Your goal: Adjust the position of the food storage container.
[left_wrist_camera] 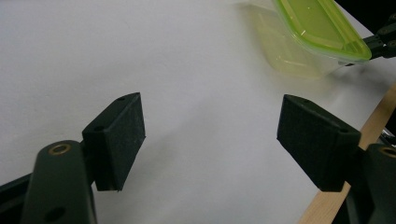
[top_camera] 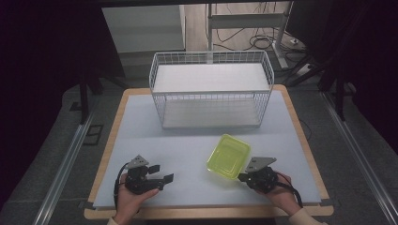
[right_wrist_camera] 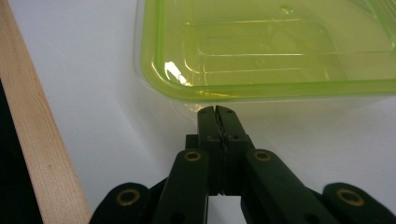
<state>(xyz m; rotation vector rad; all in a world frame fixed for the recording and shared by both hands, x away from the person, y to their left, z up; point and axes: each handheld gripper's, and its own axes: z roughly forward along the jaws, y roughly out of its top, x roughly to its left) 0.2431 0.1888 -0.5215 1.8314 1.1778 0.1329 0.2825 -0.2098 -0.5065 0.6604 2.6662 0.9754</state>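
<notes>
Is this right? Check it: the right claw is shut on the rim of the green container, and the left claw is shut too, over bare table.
One part is wrong. The left claw is open, its jaws standing wide apart over bare table, as the left gripper view shows. The right claw is indeed shut at the rim of the green container.

The container [top_camera: 229, 156] right of centre is see-through yellow-green plastic — glossy, with bright glints on its moulded ridges. The basket [top_camera: 211, 89] at upper centre is thin white wire. The table [top_camera: 300, 136] has a matt white top and a pale wooden edge. The gripper pads [left_wrist_camera: 119, 140] at lower left are black, matt, finely grained.
</notes>
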